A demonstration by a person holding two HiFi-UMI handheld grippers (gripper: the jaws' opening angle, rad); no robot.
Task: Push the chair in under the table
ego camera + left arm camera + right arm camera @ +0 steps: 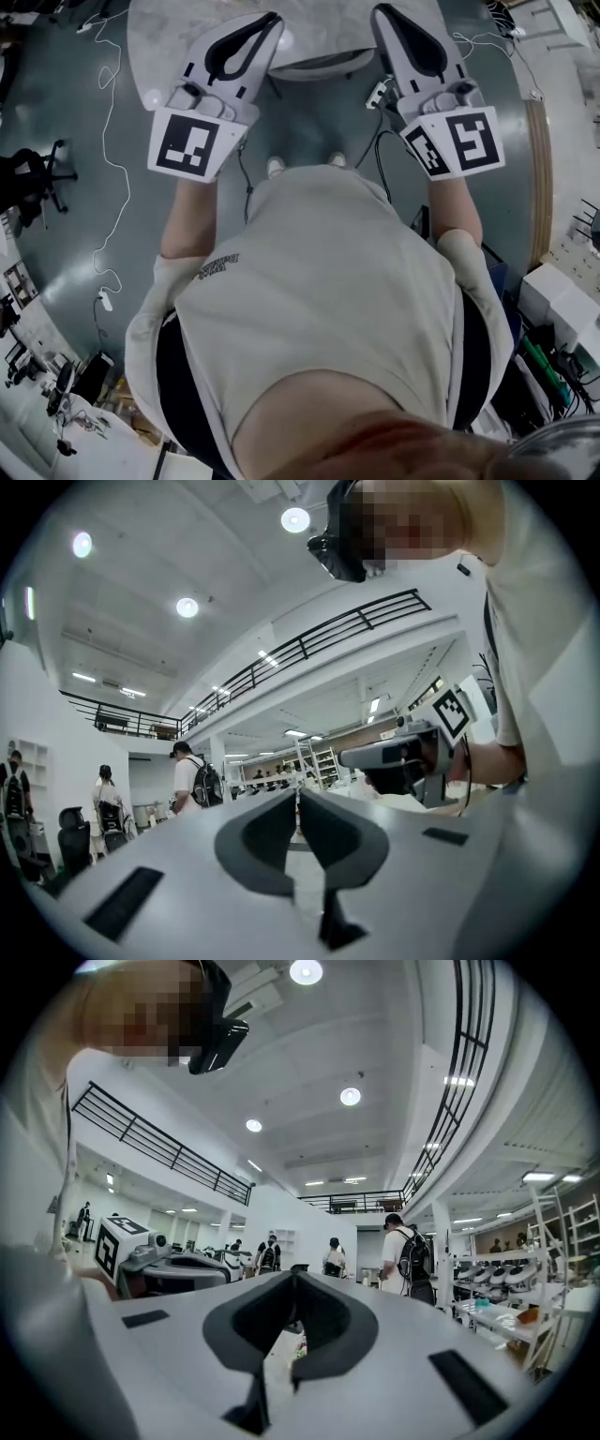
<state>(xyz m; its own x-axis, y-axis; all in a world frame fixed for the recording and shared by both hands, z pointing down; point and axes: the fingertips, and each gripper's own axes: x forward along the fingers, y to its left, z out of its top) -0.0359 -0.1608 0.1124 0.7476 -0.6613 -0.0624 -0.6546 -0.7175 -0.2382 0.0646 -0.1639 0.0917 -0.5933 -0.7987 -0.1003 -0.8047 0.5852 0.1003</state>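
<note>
Out over the floor, level before my chest, I hold the left gripper (270,21) and right gripper (382,13), jaws together on nothing. They are clear of the chair (319,64), whose back sits against the bench (169,37) edge — pushed in, I judge.

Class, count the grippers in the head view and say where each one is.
2. The left gripper is at top left and the right gripper at top right, both shut and empty. None seems hidden.
</note>
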